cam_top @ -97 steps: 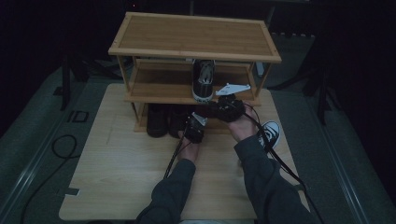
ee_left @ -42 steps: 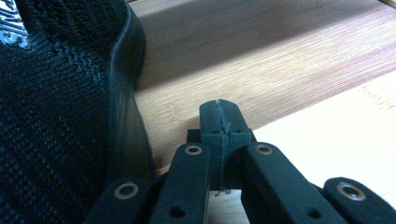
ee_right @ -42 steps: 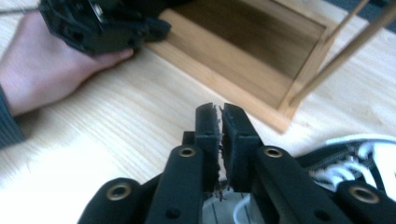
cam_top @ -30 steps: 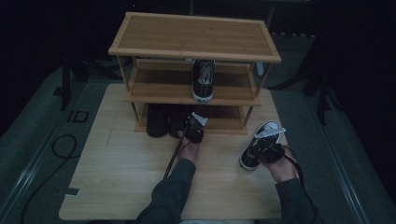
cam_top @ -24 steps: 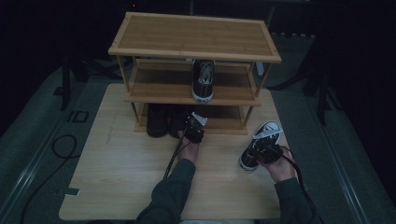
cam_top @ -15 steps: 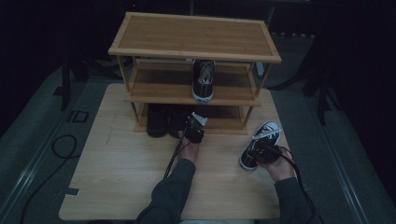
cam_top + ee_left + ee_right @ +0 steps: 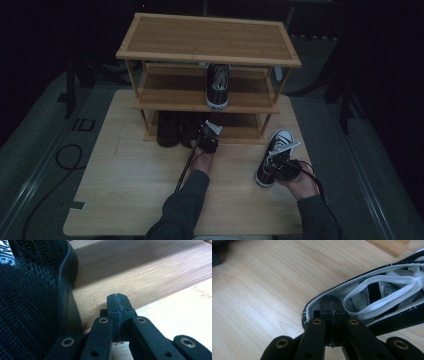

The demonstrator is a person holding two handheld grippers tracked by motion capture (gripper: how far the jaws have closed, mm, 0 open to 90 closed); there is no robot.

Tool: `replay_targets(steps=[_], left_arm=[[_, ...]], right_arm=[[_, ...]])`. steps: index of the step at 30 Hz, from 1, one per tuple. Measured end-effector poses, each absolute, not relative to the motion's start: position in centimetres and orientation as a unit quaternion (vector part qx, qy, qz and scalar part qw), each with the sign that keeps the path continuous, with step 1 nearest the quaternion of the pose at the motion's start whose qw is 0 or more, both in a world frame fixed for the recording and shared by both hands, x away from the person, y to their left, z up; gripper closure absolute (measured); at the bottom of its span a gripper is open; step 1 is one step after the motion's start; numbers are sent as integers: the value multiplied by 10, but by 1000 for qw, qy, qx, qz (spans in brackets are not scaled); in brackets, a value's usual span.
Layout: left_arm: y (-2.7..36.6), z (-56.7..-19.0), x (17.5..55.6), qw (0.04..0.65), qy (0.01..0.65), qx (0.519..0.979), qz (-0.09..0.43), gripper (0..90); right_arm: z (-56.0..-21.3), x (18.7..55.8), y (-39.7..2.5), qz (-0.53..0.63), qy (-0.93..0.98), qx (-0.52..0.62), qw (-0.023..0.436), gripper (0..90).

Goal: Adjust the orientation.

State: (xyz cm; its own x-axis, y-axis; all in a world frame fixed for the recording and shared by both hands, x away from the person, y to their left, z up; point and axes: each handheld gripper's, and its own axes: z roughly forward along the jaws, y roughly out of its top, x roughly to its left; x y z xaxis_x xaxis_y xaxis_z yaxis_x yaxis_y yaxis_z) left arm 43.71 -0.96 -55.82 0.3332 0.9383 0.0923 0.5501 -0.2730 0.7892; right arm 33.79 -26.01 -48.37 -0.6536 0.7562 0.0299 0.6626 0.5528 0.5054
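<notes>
Black canvas with white laces and a white toe cap marks the sneaker (image 7: 272, 156) lying on the counter (image 7: 125, 200) at the near right, just right of the wooden shoe rack (image 7: 207, 45); the right gripper (image 7: 280, 162) sits at its heel, jaws pressed together on the heel rim. A round printed patch shows inside, its wording too small to read. Across the counter, the left gripper (image 7: 207, 137), jaws pressed together on nothing, rests at the rack's bottom shelf just beside a black knit shoe (image 7: 32, 295). Two gripper tools are in use. One matching sneaker on the middle shelf (image 7: 218, 85) brings the black-and-white count to two; two dark shoes (image 7: 172, 131) stand below.
</notes>
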Motion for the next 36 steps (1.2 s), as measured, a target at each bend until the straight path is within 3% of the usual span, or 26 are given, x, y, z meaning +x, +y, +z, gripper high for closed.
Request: replay_targets(steps=[36], left_arm=[[-9, -558, 437, 337, 500, 744, 288, 900]], right_arm=[[-478, 304, -278, 220, 897, 377, 69, 900]])
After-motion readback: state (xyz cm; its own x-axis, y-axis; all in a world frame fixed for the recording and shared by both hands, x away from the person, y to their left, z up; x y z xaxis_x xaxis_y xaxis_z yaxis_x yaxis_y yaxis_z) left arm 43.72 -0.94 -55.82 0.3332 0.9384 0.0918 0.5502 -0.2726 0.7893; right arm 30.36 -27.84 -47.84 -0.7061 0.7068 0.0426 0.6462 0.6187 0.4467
